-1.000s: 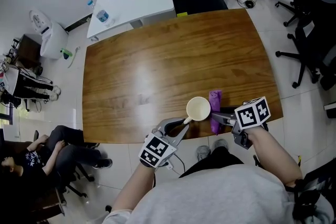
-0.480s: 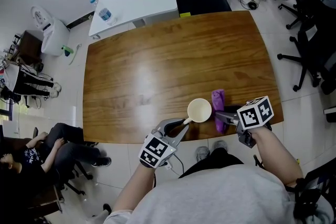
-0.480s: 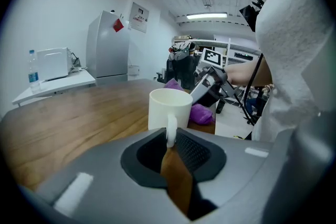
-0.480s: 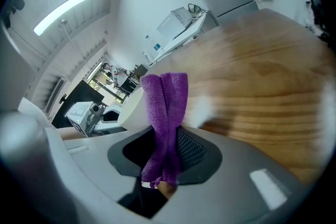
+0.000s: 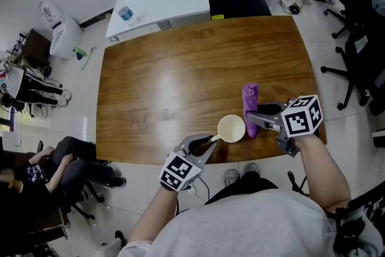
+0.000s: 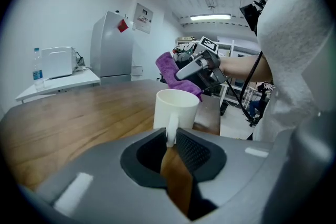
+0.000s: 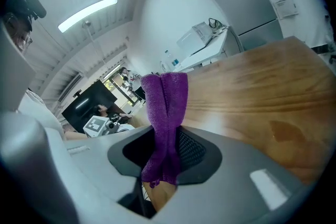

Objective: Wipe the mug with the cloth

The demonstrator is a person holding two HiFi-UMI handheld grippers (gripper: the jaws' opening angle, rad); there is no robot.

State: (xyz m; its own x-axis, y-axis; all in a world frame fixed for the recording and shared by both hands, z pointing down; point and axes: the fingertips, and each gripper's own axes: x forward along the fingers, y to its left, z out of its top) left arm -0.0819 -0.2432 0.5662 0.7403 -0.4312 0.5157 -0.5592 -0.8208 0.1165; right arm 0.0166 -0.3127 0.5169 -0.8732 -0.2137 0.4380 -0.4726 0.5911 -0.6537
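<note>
Left gripper (image 5: 210,141) clamps the white ceramic mug (image 5: 231,128) by its handle, lower centre; right gripper (image 5: 252,119) pinches a purple cloth (image 5: 250,96) alongside.

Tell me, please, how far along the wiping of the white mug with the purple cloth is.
Done: the left gripper is shut on the handle of the white ceramic mug, and the right gripper is shut on the folded purple cloth. In hand: the cloth is held up right beside the mug's rim; contact cannot be told. Left: the wiping itself, which nothing here shows begun.
</note>
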